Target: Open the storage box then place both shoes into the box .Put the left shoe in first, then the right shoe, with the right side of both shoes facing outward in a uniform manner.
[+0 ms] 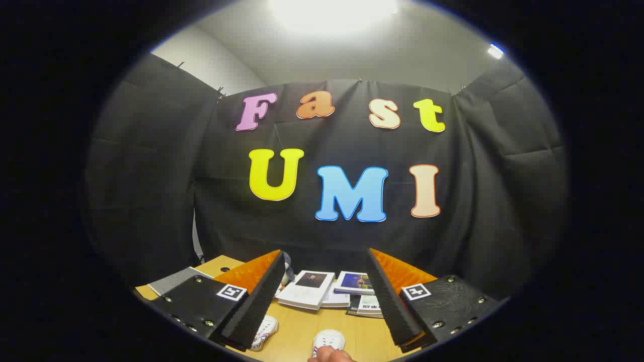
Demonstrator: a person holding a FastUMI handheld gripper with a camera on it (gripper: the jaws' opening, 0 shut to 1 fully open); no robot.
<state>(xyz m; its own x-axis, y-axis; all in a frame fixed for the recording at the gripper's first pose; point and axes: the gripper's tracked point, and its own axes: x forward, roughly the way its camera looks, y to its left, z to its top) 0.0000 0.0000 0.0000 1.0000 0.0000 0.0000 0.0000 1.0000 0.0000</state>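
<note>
gripper view is showing the claw (327,294) hanging open and gripping nothing above a wooden table (297,334), its fingers spread wide and aiming high at the booth wall; two white shoes (265,332) (329,340) are lying loose on the table below and between the fingers, a hand (329,356) touching one; books (308,287) are lying beyond; no storage box is showing, so every step looks to be still waiting

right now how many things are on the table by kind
White shoes: 2, one by the left tong, one between the tongs with a hand on it
Books and booklets: at least 3, beyond the open tongs, the front one, another, a third
Total: 5
</note>
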